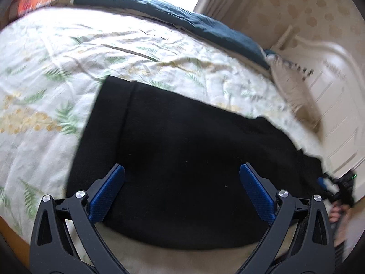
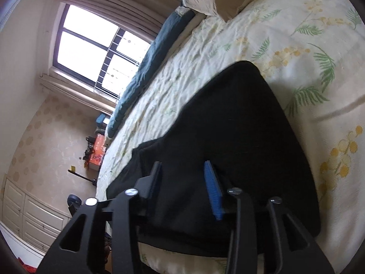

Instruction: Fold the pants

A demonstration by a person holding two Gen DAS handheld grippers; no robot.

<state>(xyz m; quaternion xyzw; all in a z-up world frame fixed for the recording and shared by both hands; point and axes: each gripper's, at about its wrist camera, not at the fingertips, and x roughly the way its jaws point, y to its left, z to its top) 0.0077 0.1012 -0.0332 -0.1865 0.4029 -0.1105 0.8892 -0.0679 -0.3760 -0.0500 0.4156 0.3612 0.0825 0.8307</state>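
Observation:
The black pants lie folded flat on the floral bedspread, near the bed's front edge. My left gripper is open wide, its blue pads hovering just above the pants with nothing between them. In the right wrist view the pants fill the middle. My right gripper is open above the pants' near part, tilted sideways, and holds nothing. The right gripper also shows at the right edge of the left wrist view, by the pants' end.
A dark teal blanket lies along the bed's far side. A beige pillow sits at the head end. A window, white drawers and an orange box stand beyond the bed.

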